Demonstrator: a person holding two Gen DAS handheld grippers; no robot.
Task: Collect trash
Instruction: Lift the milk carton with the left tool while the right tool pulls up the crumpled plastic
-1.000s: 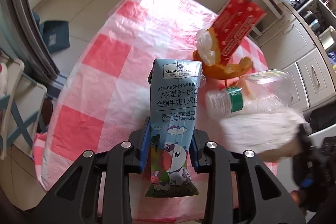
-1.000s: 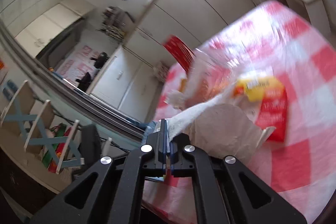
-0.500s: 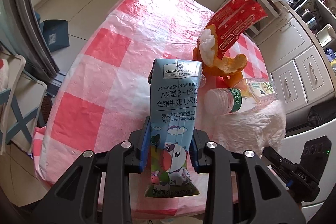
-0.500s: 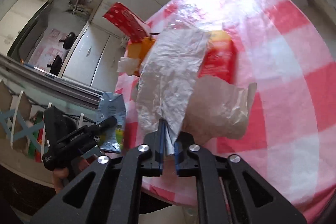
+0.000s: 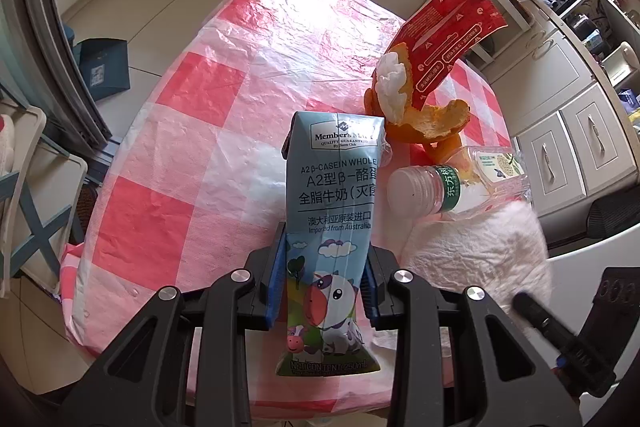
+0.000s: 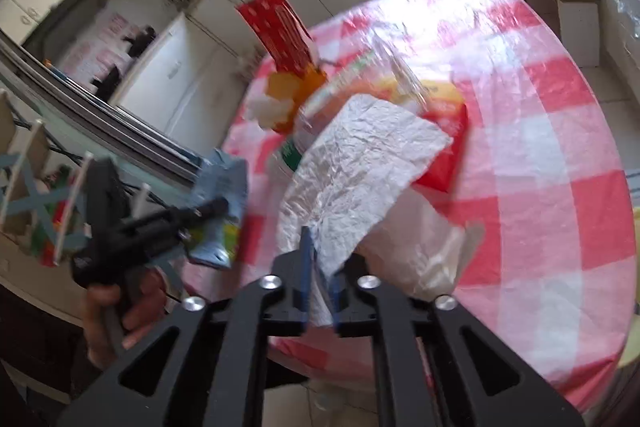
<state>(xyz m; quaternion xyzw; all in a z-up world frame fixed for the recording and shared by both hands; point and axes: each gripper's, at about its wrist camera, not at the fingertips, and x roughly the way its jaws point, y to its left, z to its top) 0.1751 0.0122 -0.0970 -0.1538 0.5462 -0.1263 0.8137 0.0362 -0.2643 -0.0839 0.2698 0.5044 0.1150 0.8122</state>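
Left gripper [image 5: 324, 283] clamped on a pale blue milk carton with a cartoon cow [image 5: 334, 227], pads pressing both sides, carton upright above the near edge of the round table under a red-and-white checked plastic cloth [image 5: 208, 131]. Same carton seen from the right wrist view at far left, tilted in the black tongs, a hand [image 6: 116, 311] wrapped round the handle beneath. Right gripper [image 6: 320, 279] just been opening, jaws parted, a crumpled white paper napkin [image 6: 356, 179] still hanging between the blue pads; cannot tell whether they still pinch it. Trash pile on the right side of the table: clear plastic bottle with white cap and green label [image 5: 448, 187] lying on its side, orange peel with a white tissue wad [image 5: 420, 115] just beyond it, a red foil snack wrapper [image 5: 448, 39] sticking up out of the peel. Under the napkin, a red-and-yellow packet [image 6: 448, 135] flat on the cloth, beside a translucent plastic bag [image 6: 424, 251] near the edge.
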